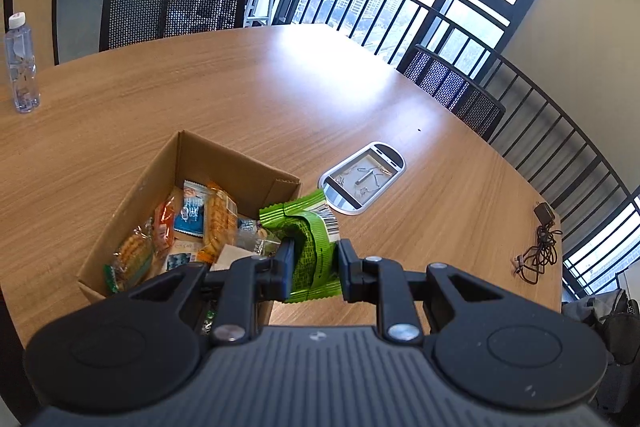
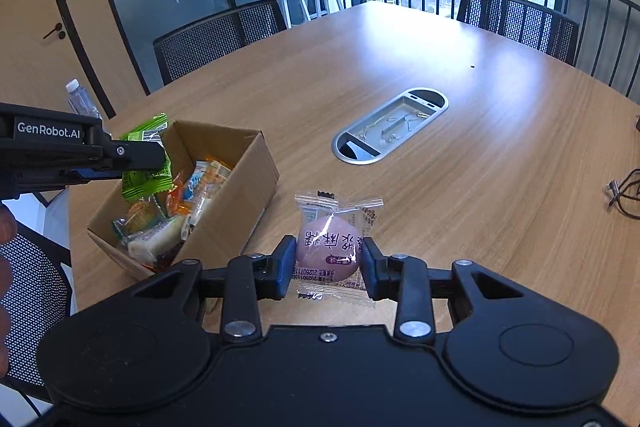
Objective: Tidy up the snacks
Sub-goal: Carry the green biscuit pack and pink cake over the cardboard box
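Note:
An open cardboard box [image 1: 136,203] [image 2: 256,183] holding several wrapped snacks stands on the wooden table. My left gripper [image 1: 314,259] is shut on a green snack packet [image 1: 308,231], held above the box's near right corner. From the right wrist view the same green packet [image 2: 146,163] hangs over the box in the left gripper [image 2: 136,163]. My right gripper [image 2: 326,263] is shut on a pink round mochi in a clear wrapper [image 2: 330,247], lifted above the table to the right of the box.
An oval metal cable port [image 1: 362,177] [image 2: 390,129] is set into the table beyond the box. A water bottle [image 1: 21,63] stands far left. A black charger with cable [image 1: 538,247] lies at the right edge. Mesh chairs [image 1: 172,15] ring the table.

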Available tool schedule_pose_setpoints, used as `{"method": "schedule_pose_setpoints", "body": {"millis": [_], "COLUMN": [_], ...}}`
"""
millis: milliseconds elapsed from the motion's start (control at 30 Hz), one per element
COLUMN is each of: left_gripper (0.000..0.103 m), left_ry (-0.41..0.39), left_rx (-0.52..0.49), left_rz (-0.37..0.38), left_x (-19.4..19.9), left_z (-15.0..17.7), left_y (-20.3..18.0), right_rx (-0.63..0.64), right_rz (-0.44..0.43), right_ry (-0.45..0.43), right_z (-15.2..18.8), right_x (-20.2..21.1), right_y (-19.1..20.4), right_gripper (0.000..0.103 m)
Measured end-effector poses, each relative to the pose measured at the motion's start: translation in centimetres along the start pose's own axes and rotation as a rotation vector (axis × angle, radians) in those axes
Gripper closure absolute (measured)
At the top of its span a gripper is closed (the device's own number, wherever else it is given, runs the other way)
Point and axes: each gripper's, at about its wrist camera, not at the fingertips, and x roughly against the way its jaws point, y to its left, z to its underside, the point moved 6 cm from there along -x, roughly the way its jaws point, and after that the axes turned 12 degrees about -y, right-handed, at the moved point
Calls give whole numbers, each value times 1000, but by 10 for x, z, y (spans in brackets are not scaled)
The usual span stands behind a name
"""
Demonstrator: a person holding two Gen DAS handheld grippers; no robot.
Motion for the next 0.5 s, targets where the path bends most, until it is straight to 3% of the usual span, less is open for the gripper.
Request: {"method": "schedule_pose_setpoints", "body": {"millis": [500], "left_gripper": [81], "left_ry": [-22], "left_rx": [11], "left_rz": [-50], "left_x": [3], "left_z": [-16], "left_y": [24], "right_rx": [29], "right_rz": [-54], "right_ry": [-37], "right_z": [-23], "right_x": [-4], "right_y": [26], "right_gripper": [69]}}
